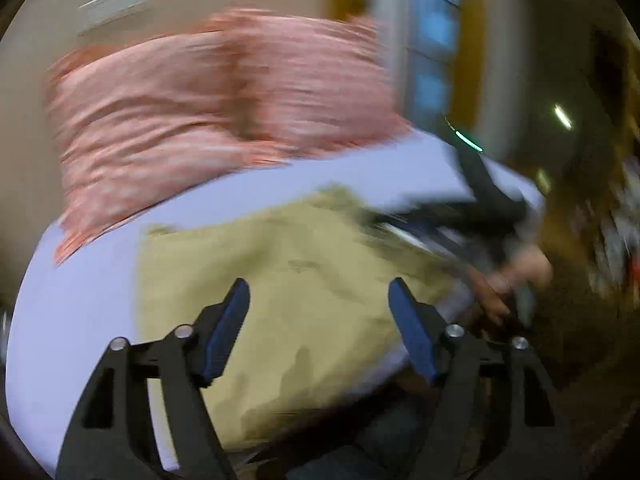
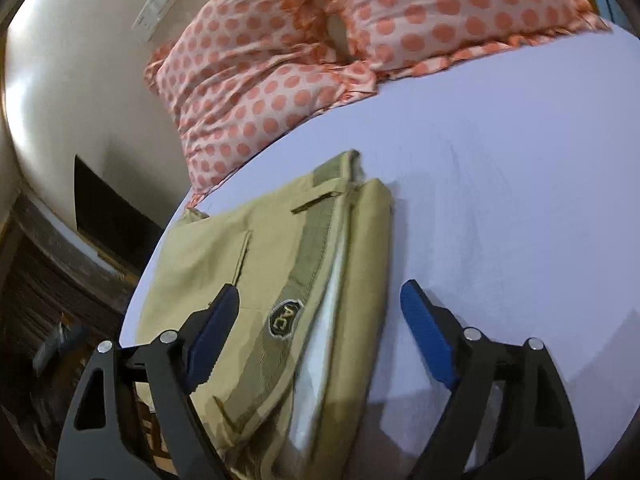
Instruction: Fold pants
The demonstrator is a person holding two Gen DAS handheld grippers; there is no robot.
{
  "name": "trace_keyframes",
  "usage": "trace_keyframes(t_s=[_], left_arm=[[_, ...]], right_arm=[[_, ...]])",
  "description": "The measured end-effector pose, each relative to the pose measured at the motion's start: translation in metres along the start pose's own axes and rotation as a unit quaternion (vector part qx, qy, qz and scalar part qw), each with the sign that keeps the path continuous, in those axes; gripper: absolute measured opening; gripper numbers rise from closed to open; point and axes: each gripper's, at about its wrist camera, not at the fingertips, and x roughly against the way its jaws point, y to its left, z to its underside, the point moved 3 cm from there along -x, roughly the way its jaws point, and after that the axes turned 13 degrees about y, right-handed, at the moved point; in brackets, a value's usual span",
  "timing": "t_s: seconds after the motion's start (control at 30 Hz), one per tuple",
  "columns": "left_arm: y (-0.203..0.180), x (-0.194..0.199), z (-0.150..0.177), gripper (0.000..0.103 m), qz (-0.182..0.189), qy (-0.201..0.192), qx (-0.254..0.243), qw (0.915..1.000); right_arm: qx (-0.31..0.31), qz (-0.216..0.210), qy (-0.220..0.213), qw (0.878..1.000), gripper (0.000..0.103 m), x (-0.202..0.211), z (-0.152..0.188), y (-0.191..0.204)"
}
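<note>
Khaki pants lie folded in a compact stack on the pale lavender bed sheet, waistband and a dark label facing up. My right gripper is open and empty, hovering over the stack's near end. In the blurred left wrist view the pants lie ahead on the sheet. My left gripper is open and empty above them. The right gripper and the hand holding it show as a dark blur at the pants' right edge.
Two pink pillows with orange dots lie at the head of the bed, also seen blurred in the left wrist view. A beige wall with a switch plate stands behind. The bed edge drops to dark wooden furniture on the left.
</note>
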Motion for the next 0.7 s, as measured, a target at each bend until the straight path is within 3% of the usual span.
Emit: trace_keyframes(t_s=[0.07, 0.1, 0.17, 0.27, 0.3, 0.33, 0.37, 0.43, 0.47, 0.5, 0.57, 0.6, 0.7], left_arm=[[0.063, -0.013, -0.002, 0.073, -0.019, 0.022, 0.099, 0.9947], [0.098, -0.028, 0.0, 0.072, -0.007, 0.051, 0.154, 0.9867], [0.134, -0.056, 0.007, 0.072, 0.036, 0.094, 0.214, 0.9715], [0.14, -0.088, 0.007, 0.072, 0.084, 0.13, 0.213, 0.9648], [0.137, -0.096, 0.006, 0.073, 0.111, 0.137, 0.208, 0.9622], [0.131, -0.098, 0.007, 0.077, 0.121, 0.141, 0.205, 0.9608], [0.13, -0.102, 0.006, 0.081, 0.127, 0.14, 0.204, 0.9604], [0.131, -0.104, 0.007, 0.079, 0.153, 0.135, 0.213, 0.9555], [0.136, -0.103, 0.009, 0.06, 0.168, 0.137, 0.223, 0.9506], [0.138, -0.1, 0.014, 0.03, 0.171, 0.14, 0.227, 0.9484], [0.141, -0.098, 0.014, 0.016, 0.188, 0.144, 0.234, 0.943], [0.14, -0.097, 0.009, 0.014, 0.177, 0.145, 0.228, 0.9463], [0.127, -0.087, -0.024, 0.012, 0.116, 0.125, 0.18, 0.9688]], right_arm=[[0.013, 0.003, 0.008, 1.0, 0.076, -0.006, -0.002, 0.005], [0.021, 0.009, 0.009, 1.0, 0.076, -0.009, -0.004, 0.007], [0.034, 0.011, 0.013, 0.999, 0.074, -0.014, -0.005, 0.01], [0.038, -0.003, 0.018, 0.999, 0.068, -0.015, -0.006, 0.009], [0.033, -0.017, 0.022, 0.999, 0.06, -0.015, -0.006, 0.005], [0.027, -0.026, 0.025, 0.999, 0.043, -0.014, -0.006, 0.001], [0.018, -0.044, 0.035, 0.998, 0.033, -0.016, -0.007, -0.003], [-0.021, -0.136, 0.059, 0.989, 0.02, -0.019, -0.007, -0.015], [-0.036, -0.167, 0.068, 0.983, 0.019, -0.021, -0.007, -0.019], [-0.048, -0.187, 0.072, 0.979, 0.019, -0.022, -0.007, -0.021], [-0.057, -0.214, 0.074, 0.972, 0.016, -0.021, -0.011, -0.019], [-0.054, -0.214, 0.075, 0.973, 0.015, -0.019, -0.017, -0.013], [-0.013, -0.196, 0.048, 0.979, 0.01, 0.001, -0.053, 0.012]])
